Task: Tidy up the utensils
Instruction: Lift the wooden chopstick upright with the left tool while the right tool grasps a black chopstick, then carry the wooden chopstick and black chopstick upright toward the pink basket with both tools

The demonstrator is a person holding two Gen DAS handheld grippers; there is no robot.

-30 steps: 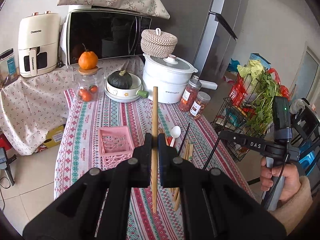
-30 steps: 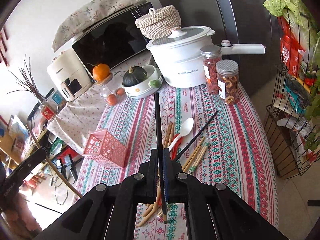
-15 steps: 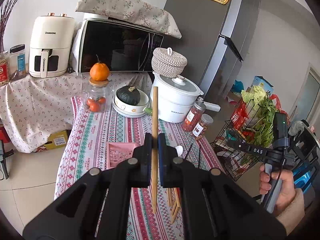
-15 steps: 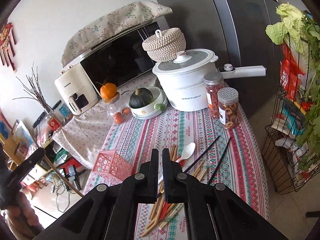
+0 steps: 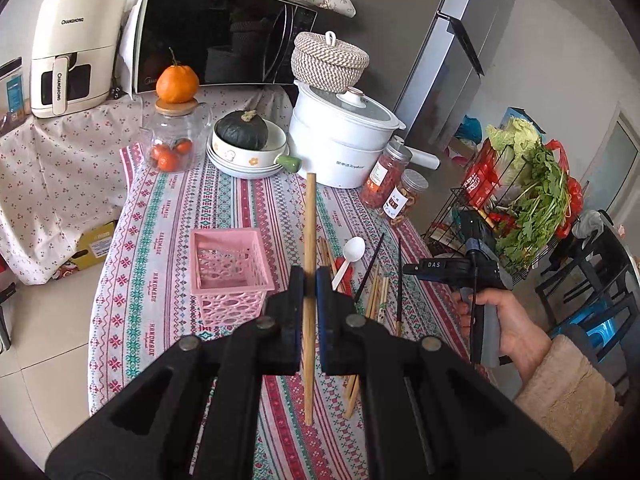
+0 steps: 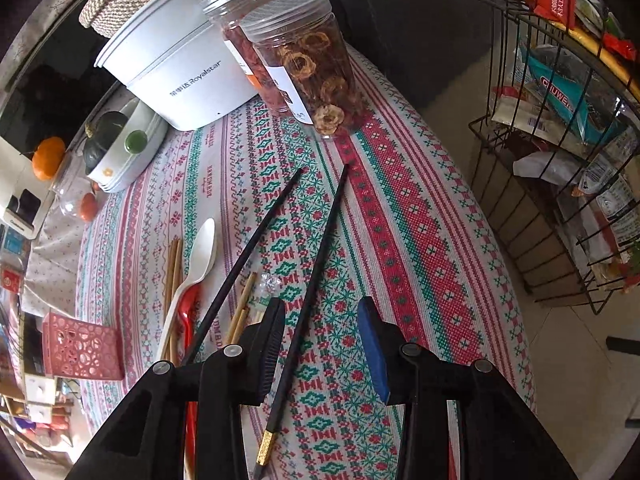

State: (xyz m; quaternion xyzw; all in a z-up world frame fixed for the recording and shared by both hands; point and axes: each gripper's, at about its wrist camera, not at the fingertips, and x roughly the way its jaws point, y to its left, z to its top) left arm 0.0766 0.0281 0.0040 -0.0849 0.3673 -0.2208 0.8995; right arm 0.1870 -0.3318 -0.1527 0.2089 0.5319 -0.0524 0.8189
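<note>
My left gripper (image 5: 308, 280) is shut on a wooden chopstick (image 5: 309, 240), held upright above the patterned tablecloth, just right of the pink basket (image 5: 228, 268). My right gripper (image 6: 324, 312) is open low over the table, its jaws on either side of a black chopstick (image 6: 316, 280) that lies on the cloth. A second black chopstick (image 6: 248, 256) lies to its left. A white spoon (image 6: 198, 256), a red utensil (image 6: 190, 308) and several wooden chopsticks (image 6: 173, 276) lie beside them. The pink basket (image 6: 82, 344) shows at the left of the right wrist view.
A white pot (image 5: 340, 140), two snack jars (image 5: 394, 192), a bowl with a squash (image 5: 244, 144) and a glass jar (image 5: 174, 140) stand at the table's back. A wire rack (image 6: 560, 160) of groceries stands right of the table.
My right gripper let go of the black chopstick, opened, and dropped low over the table. My left gripper still holds the wooden chopstick and has come closer to the pink basket.
</note>
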